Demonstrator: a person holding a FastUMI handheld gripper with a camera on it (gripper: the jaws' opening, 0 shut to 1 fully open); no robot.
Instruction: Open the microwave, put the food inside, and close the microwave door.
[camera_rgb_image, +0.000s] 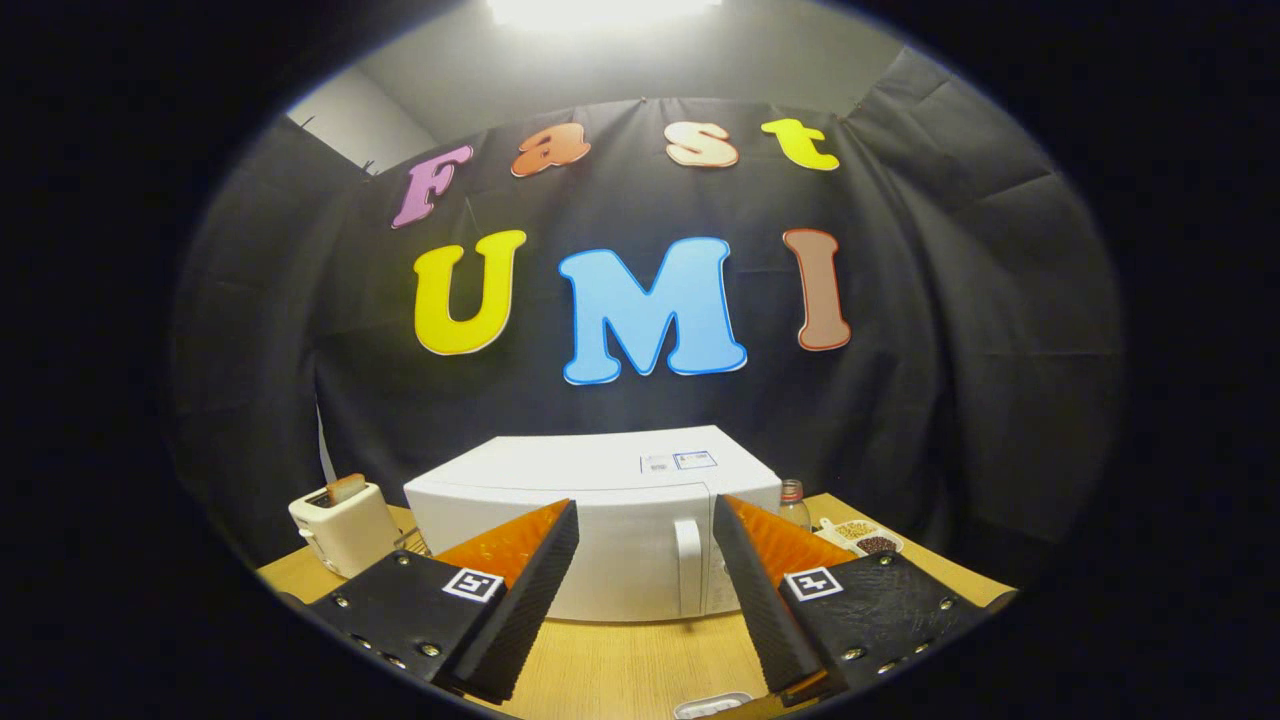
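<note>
Gripper view, one item set. Gripper (645, 530): jaws wide apart, holding nothing, raised over the near part of the wooden worktop (620, 665). White microwave (600, 520): stands on the worktop straight ahead of the jaws, front face toward them, door shut. Door handle (687, 553): white vertical bar on the microwave's front toward its right side, long axis upright; it lies beyond the jaws, seen in the gap between them but nearer the right finger than the left, and apart from both. Judged step: opening not yet begun; reaching the handle would call for moving forward and a little rightward, with the jaws either side of the upright bar. White toaster (345, 525): left of the microwave, a slice standing in its slot. Small bottle (793, 505): just right of the microwave. Divided white dish (862, 537): right of the microwave past the bottle, holding light and dark grains or beans. White object (710, 705): on the worktop nearer than the microwave, below the jaws, too cut off to identify; whether it is the food cannot be told.
</note>
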